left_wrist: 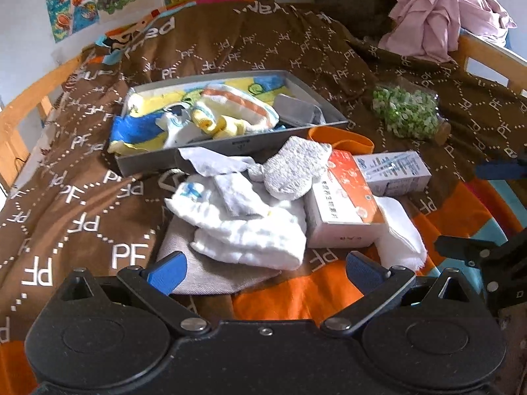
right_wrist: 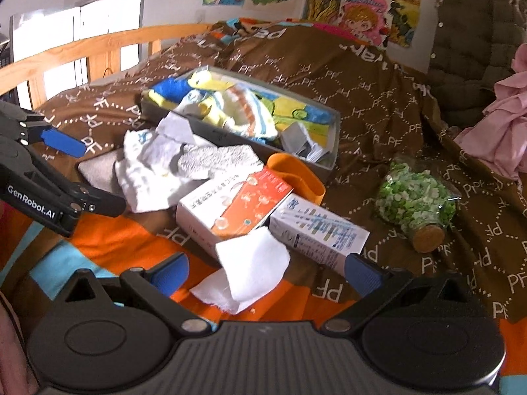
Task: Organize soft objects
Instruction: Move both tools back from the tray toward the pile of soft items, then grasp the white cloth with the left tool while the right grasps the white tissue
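White cloth [right_wrist: 253, 271] lengthwise toward right gripper [right_wrist: 266, 275]

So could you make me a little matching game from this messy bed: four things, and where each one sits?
Things:
1. yellow striped sock
2. glass jar of green bits
3. white folded cloth
4. pink garment

Places:
A. lying on its side on the brown blanket
B. between the right gripper's fingers
C. inside the grey tray
D. heaped at the far bed rail

Pairs: 1-C, 2-A, 3-B, 4-D
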`<state>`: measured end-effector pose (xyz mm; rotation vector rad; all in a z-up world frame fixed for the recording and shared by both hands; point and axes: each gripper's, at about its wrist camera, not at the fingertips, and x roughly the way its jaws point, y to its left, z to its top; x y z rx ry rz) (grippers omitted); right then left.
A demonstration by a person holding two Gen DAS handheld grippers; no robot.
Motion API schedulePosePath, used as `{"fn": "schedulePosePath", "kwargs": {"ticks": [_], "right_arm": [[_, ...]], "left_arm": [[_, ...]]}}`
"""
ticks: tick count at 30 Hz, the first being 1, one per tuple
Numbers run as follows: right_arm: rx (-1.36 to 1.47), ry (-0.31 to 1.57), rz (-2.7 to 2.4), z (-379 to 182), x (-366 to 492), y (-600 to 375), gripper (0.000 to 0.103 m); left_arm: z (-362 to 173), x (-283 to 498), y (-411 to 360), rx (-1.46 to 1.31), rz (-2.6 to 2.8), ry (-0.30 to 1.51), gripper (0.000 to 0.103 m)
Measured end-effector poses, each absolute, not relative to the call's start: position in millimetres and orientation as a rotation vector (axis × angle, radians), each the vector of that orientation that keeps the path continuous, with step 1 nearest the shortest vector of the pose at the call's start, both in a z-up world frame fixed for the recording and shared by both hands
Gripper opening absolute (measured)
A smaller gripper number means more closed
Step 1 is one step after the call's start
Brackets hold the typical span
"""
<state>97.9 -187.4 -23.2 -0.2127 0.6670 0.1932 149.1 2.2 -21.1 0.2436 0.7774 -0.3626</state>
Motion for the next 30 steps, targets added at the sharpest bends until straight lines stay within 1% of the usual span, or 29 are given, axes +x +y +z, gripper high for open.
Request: {"fn": "schedulePosePath", "kwargs": {"ticks": [8,15,21,26,30], "right_arm": [[-0.220,0.713,0.242,-30.6,105.0,-182.3,0.103],[-0.352,0.682,0.317,-35.4,113.9,-168.4,0.103],[-0.385,0.728,0.351,-44.2,138.3,-174.2,0.103],[-0.303,0.818,0.361,-50.3,156.0,-182.8,0.102],[-0.242,0.857,0.369,-51.7,160.6,-188.3,0.100]], "left_arm": [[-25.9,152.4,-3.4,0.252,-0.398,0.779,0.102],[-36.5,158.2,-9.4,0.341,-0.406,0.768,0.102],[-42.9,164.5,-14.7,0.352,-0.435,0.737,0.102],[-54.7,171.8,-21.0,0.392,-0.425,0.726,0.102],[-60.5,180.3,-18.7,0.354,-0.395,0.745,0.102]]}}
